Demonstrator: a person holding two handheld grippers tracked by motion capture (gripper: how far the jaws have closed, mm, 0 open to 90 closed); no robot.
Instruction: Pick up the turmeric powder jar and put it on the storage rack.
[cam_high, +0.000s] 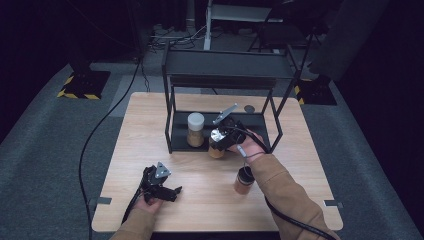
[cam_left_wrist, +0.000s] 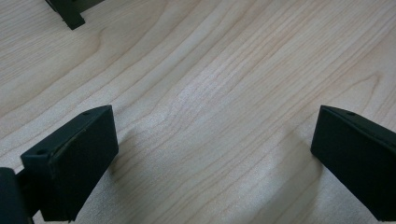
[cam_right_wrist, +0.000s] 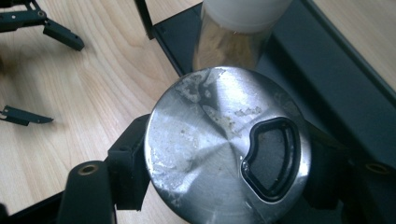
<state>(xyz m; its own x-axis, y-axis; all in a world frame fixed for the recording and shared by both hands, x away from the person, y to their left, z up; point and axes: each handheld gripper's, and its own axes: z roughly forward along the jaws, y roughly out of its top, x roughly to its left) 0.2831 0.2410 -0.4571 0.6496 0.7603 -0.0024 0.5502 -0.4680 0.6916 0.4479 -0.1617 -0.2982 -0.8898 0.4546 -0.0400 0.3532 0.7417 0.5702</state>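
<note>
Spice jar with steel shaker lid (cam_right_wrist: 227, 147): clamped at both sides between the jaws of the right gripper (cam_high: 223, 136), at the front edge of the black wire shelf (cam_high: 172, 131). White-lidded spice jar (cam_high: 195, 129): on the shelf's bottom tier, just behind. Dark-lidded spice jar (cam_high: 244, 181): on the wooden table (cam_high: 200, 200), nearer the person. Left gripper (cam_left_wrist: 210, 154): jaws apart, empty, over bare tabletop.

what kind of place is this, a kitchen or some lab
Most likely a recording lab or studio, not a kitchen: a lone wooden table on grey carpet in a dark room, hazard-striped stand bases on the floor, and loose cables behind the black metal shelf rack.
</note>
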